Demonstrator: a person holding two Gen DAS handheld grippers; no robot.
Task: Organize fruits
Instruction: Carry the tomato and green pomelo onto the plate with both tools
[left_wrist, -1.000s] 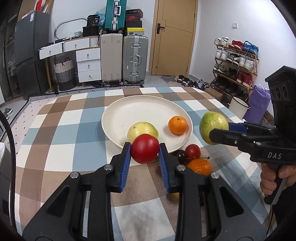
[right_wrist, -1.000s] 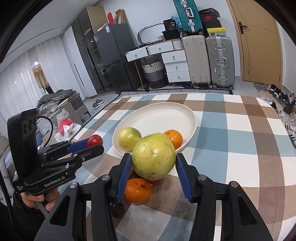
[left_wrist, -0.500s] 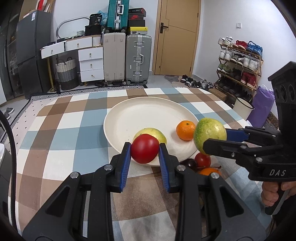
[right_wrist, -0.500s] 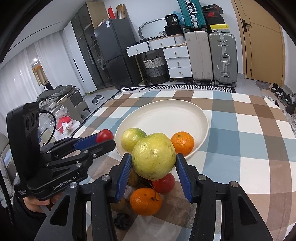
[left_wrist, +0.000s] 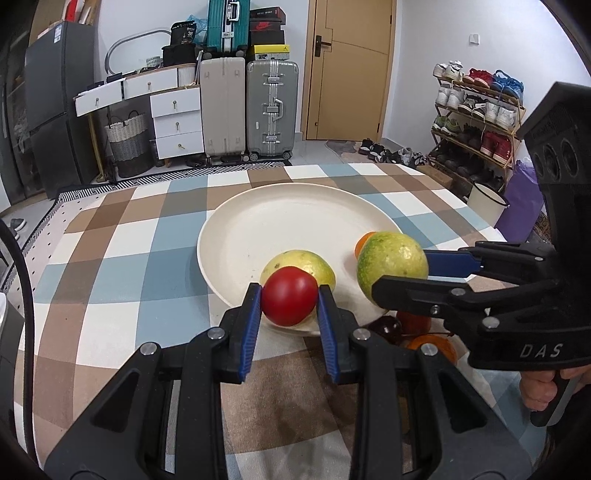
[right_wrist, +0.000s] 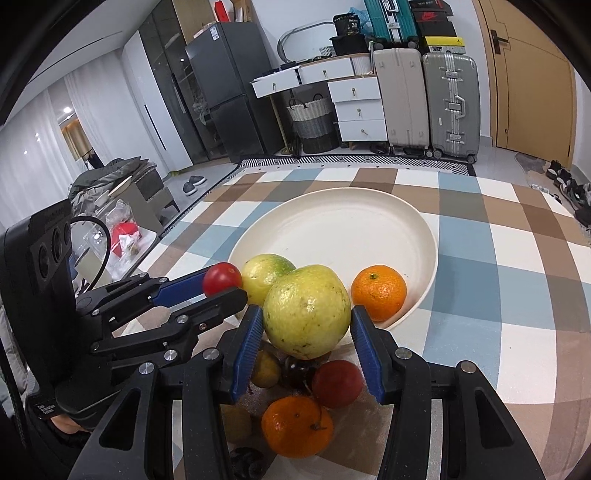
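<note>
Fruits split 3 ways: on the plate (left_wrist: 236, 236), in the grippers, and loose on the checked tablecloth (left_wrist: 110, 266).

Left gripper (left_wrist: 290, 300): jaws narrow, blue pads clamped on a red tomato (left_wrist: 289, 296), held over the plate's near rim.

Right gripper (right_wrist: 307, 321): jaws part-way, pads pressed on both sides of a yellow-green guava (right_wrist: 307, 311), held above the near rim of the plate, beside the left gripper. A hand (left_wrist: 543, 384) grips its handle at the right edge of the left wrist view.

On the plate: 1 more yellow-green guava (right_wrist: 266, 272) at the near-left side, directly behind the tomato in the left wrist view, and 1 orange (right_wrist: 379, 291) near the right rim.

Off the plate, on the cloth just below the held guava: a second orange (right_wrist: 297, 425), a red fruit (right_wrist: 337, 382), a dark cherry-like fruit (right_wrist: 295, 371) between them, a small yellow fruit (right_wrist: 264, 369). These sit close together, touching or nearly so; exact contact unclear.

Background: suitcases (left_wrist: 251, 107), white drawers (left_wrist: 173, 122), shoe rack (left_wrist: 476, 114).
</note>
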